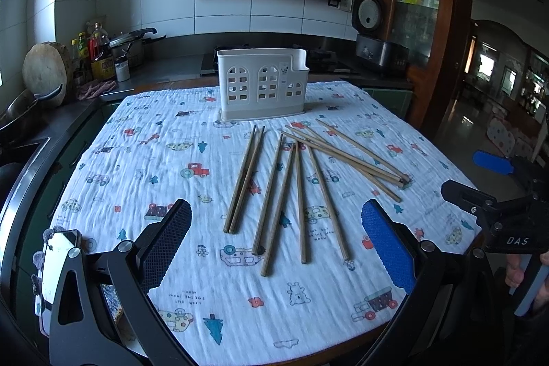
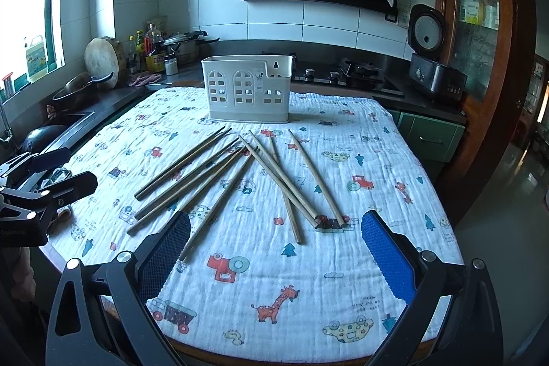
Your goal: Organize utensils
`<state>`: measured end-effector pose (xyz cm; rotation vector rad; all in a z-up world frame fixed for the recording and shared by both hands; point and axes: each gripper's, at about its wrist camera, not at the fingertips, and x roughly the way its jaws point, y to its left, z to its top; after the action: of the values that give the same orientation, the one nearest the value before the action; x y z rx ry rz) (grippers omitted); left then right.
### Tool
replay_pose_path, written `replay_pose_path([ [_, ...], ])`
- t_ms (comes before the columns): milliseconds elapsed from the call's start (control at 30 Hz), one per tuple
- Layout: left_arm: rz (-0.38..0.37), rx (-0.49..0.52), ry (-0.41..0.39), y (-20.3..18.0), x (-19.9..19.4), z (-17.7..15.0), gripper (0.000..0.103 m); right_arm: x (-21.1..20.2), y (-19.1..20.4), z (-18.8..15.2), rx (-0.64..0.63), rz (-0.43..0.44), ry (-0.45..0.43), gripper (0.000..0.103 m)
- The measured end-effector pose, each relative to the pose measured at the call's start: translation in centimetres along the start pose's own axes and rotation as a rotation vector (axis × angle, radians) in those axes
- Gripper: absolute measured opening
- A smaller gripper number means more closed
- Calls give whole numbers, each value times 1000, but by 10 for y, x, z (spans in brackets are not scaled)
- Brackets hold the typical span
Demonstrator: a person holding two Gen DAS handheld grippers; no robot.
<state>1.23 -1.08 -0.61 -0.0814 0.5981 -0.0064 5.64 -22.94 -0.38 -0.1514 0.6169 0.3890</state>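
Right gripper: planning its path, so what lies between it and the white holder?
In the right wrist view, loose chopsticks on the printed cloth lie between the open right gripper and the white holder.

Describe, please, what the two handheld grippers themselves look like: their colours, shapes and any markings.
The left gripper and right gripper match: black angular linkage arms with silver pivot bolts, and long flat jaws with dimpled pads, one black, one blue. In the left view, the right gripper's black body bears white "DAS" lettering; bare fingers grip its grey handle. No cables or sleeves show.
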Motion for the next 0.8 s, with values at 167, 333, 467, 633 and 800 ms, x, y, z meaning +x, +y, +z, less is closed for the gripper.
replay_pose_path([
  [167,0,1,1,0,1,1,98,2,0,2,-6,8,2,97],
  [333,3,7,-2,-2,3,3,98,3,0,1,-7,15,-2,97],
  [467,2,6,3,-2,4,3,98,6,-1,1,-4,17,2,97],
  [633,4,9,5,-3,6,5,98,8,-1,2,-8,22,1,97],
  [800,9,6,7,0,9,6,98,10,-4,3,-27,29,-4,96],
])
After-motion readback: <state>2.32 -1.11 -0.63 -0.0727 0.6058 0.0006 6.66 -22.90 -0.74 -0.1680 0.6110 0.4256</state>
